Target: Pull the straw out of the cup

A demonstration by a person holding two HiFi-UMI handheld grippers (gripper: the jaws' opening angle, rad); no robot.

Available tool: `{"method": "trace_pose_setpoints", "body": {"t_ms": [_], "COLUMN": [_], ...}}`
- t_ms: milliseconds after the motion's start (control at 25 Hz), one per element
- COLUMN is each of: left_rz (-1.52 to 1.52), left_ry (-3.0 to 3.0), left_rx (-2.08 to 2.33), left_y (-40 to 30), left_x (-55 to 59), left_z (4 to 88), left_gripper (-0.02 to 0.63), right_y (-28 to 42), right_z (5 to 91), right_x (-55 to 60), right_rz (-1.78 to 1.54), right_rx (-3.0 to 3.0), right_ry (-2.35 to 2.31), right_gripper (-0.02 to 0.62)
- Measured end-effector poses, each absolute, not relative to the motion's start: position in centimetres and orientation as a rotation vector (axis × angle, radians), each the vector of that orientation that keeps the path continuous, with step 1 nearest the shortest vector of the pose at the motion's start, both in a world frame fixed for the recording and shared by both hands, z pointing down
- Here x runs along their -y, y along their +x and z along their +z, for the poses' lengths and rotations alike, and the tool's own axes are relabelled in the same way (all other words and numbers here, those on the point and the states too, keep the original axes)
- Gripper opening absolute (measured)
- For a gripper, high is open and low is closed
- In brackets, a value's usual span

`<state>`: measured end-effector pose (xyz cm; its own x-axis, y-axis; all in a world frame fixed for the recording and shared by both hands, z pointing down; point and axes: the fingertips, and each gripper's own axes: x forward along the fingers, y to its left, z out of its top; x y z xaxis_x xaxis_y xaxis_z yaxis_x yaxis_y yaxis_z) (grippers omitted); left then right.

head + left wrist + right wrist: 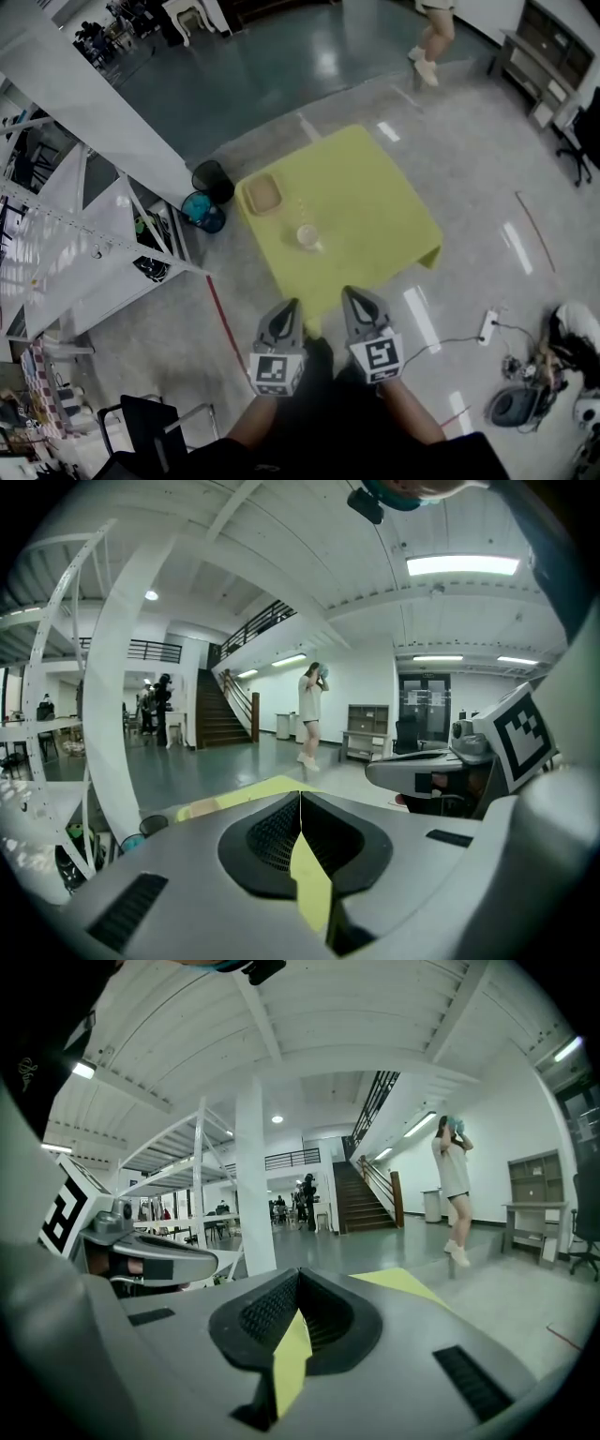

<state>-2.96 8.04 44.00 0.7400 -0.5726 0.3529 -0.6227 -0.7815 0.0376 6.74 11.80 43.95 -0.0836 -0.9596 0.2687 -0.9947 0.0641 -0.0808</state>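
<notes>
In the head view a small pale cup stands near the middle of the yellow-green table. The straw is too small and faint to make out. My left gripper and right gripper hang side by side short of the table's near corner, both pointing toward the cup and well apart from it. In the left gripper view the left gripper has its jaws meeting in a thin line, with nothing between them. The right gripper in its own view is likewise shut and empty. Neither gripper view shows the cup.
A tan square tray lies on the table's far left part. A black bin and a teal bucket stand beside the table, next to a white shelf frame. A person walks beyond the table. A power strip lies at right.
</notes>
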Motion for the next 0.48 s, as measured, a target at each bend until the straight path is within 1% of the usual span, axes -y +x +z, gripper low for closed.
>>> {"method": "trace_pose_setpoints", "body": {"t_ms": [280, 480], "left_rz": [0.484, 0.466], "left_ry": [2.803, 2.796], "left_rx": [0.828, 0.792], "left_y": [-3.7, -4.5], "left_x": [-0.2, 4.3], "left_z": [44.6, 45.4], "left_gripper": [0.046, 0.046], "right_y": [4.7, 4.0], "right_z": [44.0, 44.5], "right_x": [-3.1, 0.3], "right_rz": [0.339, 0.361], "right_rx": [2.11, 2.058], "right_ry": [1.948, 1.927], "right_gripper": [0.017, 0.017]}}
